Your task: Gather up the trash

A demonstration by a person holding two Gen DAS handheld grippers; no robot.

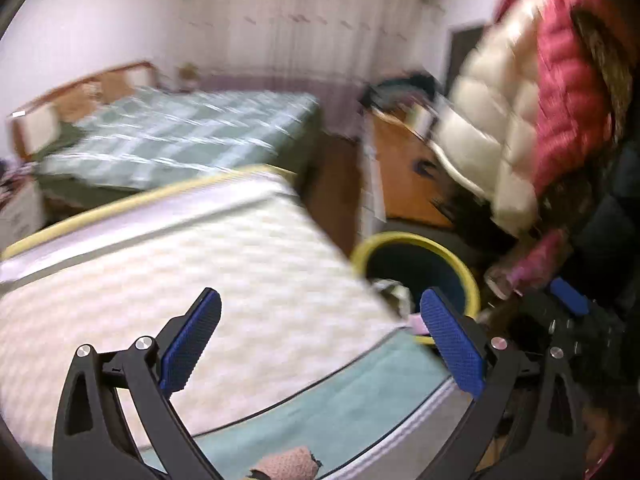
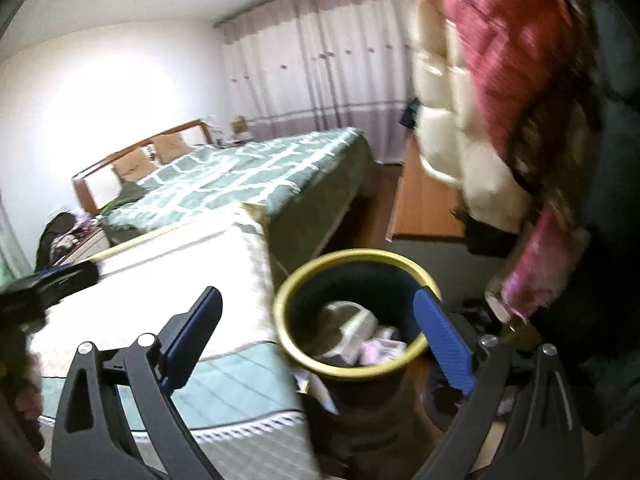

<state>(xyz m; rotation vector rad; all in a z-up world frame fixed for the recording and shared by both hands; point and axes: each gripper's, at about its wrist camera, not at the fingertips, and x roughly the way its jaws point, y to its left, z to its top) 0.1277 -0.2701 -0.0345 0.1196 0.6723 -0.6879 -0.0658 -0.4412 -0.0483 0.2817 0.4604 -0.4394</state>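
A dark trash bin with a yellow rim (image 2: 356, 258) stands on the floor beside the bed; it holds crumpled white and pink trash (image 2: 376, 344). It also shows in the left wrist view (image 1: 416, 240). My right gripper (image 2: 320, 320) is open and empty, just above the bin's left rim. My left gripper (image 1: 320, 320) is open and empty, over the near bed's cream quilt (image 1: 160, 280), left of the bin. A small pinkish-brown scrap (image 1: 286, 466) lies on the teal sheet below the left gripper. The right gripper's blue pad (image 1: 568, 300) shows in the left view.
A second bed with a green checked cover (image 2: 248, 176) stands behind. Puffy white and pink jackets (image 2: 472, 100) hang at the right, close above the bin. A wooden cabinet (image 2: 424, 200) stands behind the bin. Curtains (image 2: 320, 72) cover the far wall.
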